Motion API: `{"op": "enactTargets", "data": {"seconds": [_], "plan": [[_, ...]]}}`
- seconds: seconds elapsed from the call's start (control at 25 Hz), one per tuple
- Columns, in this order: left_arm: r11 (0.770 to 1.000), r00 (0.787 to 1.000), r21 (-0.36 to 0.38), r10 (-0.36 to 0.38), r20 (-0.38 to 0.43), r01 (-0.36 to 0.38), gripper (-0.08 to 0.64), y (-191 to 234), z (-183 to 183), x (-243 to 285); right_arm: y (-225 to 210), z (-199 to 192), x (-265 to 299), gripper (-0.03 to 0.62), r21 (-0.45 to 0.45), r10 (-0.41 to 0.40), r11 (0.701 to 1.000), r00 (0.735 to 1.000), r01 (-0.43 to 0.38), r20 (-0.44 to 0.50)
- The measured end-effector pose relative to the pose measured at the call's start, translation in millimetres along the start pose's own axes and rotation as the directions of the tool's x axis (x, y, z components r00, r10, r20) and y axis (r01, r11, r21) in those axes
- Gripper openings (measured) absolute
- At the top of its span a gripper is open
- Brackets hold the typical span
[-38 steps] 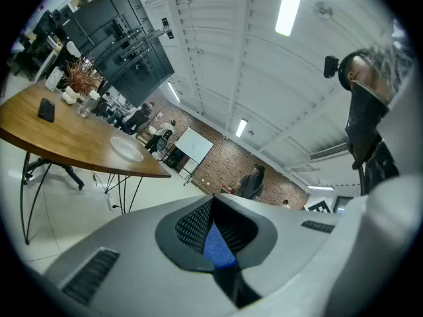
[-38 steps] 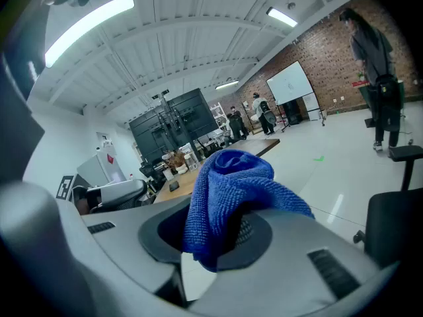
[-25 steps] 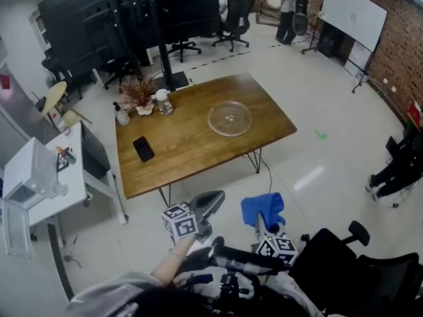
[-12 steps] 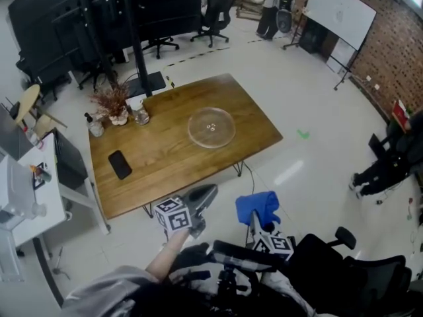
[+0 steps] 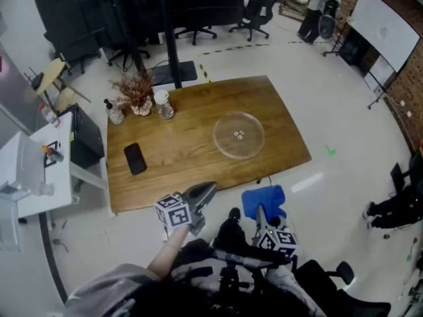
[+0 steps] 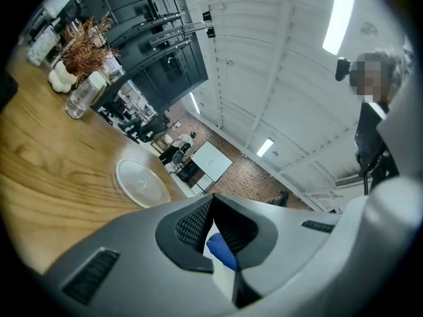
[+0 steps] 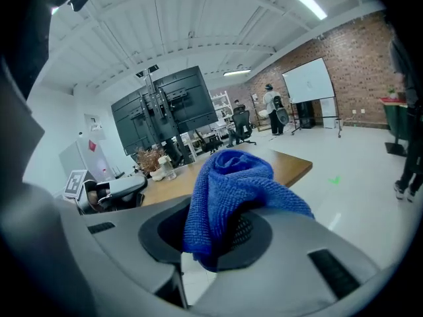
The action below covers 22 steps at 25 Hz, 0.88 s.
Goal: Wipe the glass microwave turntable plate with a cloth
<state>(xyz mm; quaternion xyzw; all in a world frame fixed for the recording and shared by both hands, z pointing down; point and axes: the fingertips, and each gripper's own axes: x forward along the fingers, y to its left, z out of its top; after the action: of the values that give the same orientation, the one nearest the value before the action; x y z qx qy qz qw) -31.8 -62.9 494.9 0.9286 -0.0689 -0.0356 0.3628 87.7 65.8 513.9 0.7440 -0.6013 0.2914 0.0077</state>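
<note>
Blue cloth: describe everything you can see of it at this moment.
The blue cloth looks like knitted microfibre, bunched into a soft lump. The right gripper is shut on it, most fabric bulging above the jaws, a fold hanging below. In the head view it is held short of the near edge of the wooden table, over the floor, apart from the glass plate.

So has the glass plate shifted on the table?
No. The glass plate sits in the same spot on the table, right of the phone.
</note>
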Motion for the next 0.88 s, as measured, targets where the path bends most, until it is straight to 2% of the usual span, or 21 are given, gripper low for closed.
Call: {"op": "enactTargets", "data": {"seconds": [0.2, 0.36, 0.44, 0.6, 0.68, 0.88], "plan": [[0.994, 0.992, -0.020, 0.107, 0.069, -0.106, -0.002, 46, 35, 33, -19, 50, 70, 0.078, -0.065, 0.083, 0.994, 0.996, -0.085, -0.022], [0.983, 0.977, -0.032, 0.183, 0.105, -0.181, -0.002, 78, 51, 65, -32, 98, 119, 0.079, -0.110, 0.157, 0.981, 0.987, -0.159, -0.026], [0.974, 0.970, -0.056, 0.224, 0.092, -0.220, -0.002, 97, 45, 79, -41, 115, 143, 0.079, -0.126, 0.185, 0.974, 0.982, -0.189, -0.040], [0.951, 0.959, -0.134, 0.284, 0.018, -0.279, -0.002, 135, 19, 99, -52, 140, 188, 0.078, -0.147, 0.240, 0.957, 0.968, -0.249, -0.072], [0.930, 0.944, -0.169, 0.331, -0.008, -0.327, 0.000, 157, 7, 102, -52, 148, 210, 0.078, -0.150, 0.271, 0.948, 0.959, -0.281, -0.087], [0.856, 0.883, -0.230, 0.468, -0.032, -0.463, 0.000, 202, -8, 98, -48, 155, 248, 0.079, -0.144, 0.333, 0.926, 0.934, -0.350, -0.126]]}}
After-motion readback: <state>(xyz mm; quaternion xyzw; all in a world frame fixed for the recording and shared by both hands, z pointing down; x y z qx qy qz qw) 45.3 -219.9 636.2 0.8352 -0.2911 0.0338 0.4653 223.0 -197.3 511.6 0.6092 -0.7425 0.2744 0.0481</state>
